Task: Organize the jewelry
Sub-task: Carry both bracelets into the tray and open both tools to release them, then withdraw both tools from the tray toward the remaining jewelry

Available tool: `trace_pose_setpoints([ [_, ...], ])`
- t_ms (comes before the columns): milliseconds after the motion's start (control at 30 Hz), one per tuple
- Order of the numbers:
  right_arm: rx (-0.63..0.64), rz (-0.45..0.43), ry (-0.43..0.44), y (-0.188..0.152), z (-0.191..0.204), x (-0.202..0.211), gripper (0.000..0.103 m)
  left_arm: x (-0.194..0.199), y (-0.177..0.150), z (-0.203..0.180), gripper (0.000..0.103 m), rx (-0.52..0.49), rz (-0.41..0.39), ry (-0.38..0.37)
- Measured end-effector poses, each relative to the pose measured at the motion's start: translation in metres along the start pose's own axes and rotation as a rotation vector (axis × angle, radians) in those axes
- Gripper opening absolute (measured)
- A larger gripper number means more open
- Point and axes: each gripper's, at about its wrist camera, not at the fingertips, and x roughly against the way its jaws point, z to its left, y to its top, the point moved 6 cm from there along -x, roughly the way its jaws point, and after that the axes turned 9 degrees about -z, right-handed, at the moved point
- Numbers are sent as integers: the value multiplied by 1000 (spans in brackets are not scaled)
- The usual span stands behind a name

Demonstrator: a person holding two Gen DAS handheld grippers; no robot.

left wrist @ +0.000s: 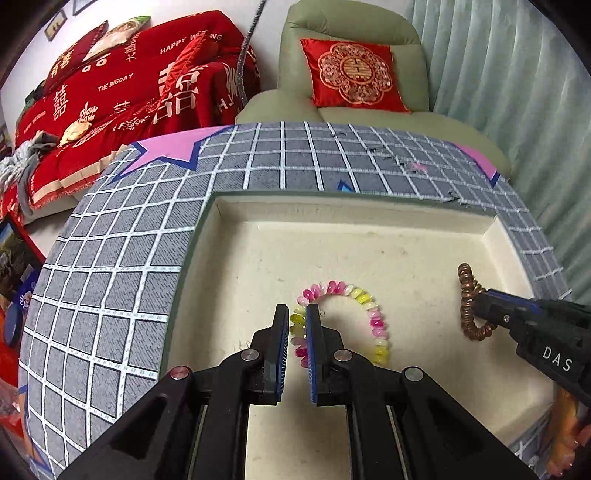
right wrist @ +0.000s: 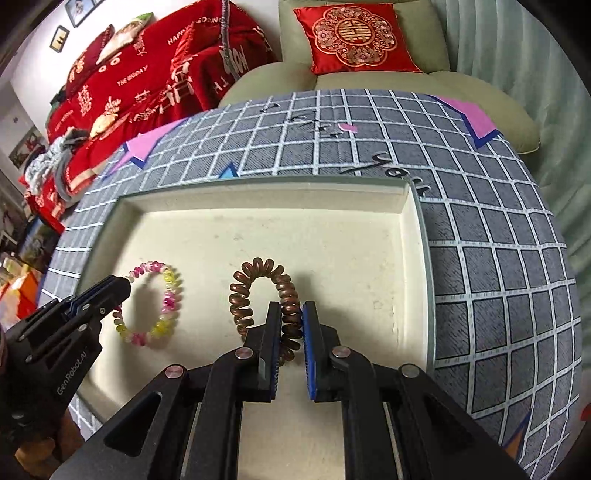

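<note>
A cream tray [left wrist: 369,214] [right wrist: 258,206] lies on a grey checked tablecloth. Inside it lie a pink, yellow and white spiral bracelet [left wrist: 373,317] [right wrist: 168,299] and a copper-brown spiral bracelet [left wrist: 467,291] [right wrist: 258,269]. My left gripper [left wrist: 297,314] [right wrist: 123,290] is shut on the left side of the pink and yellow bracelet. My right gripper [right wrist: 291,312] [left wrist: 480,306] is shut on the right side of the brown bracelet. Both bracelets rest on or just above the tray floor.
The checked tablecloth [left wrist: 110,288] [right wrist: 498,258] covers a round table with pink star patches [left wrist: 166,147]. Behind it stand a green armchair [left wrist: 351,22] with a red cushion [left wrist: 354,77], a red-covered sofa [left wrist: 129,85] and a pale curtain [left wrist: 517,74].
</note>
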Motion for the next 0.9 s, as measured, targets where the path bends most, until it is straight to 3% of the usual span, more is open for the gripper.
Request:
trace_pose_setpoints([
  [133, 4, 0, -1, -4, -1, -2, 16, -5, -6, -4, 19, -36, 12, 30],
  [200, 5, -1, 9, -5, 0, -1, 32, -4, -6, -4, 19, -49, 10, 50],
  [233, 3, -1, 8, -5, 0, 0, 49, -3, -6, -4, 19, -49, 9, 55],
  [267, -5, -2, 6, -5, -2, 0, 55, -1, -5, -5, 19, -46, 6, 55],
  [433, -71, -29, 66, 1, -5, 15, 57, 15, 0, -4, 19, -41, -24, 70],
  [533, -124, -54, 103, 5, -10, 30, 71, 26, 4, -4, 19, -45, -43, 68],
  [667, -167, -70, 151, 6, -11, 51, 80, 47, 6, -6, 19, -36, -75, 50],
  [900, -221, -104, 218, -4, -10, 93, 84, 88, -6, -4, 19, -13, -96, 23],
])
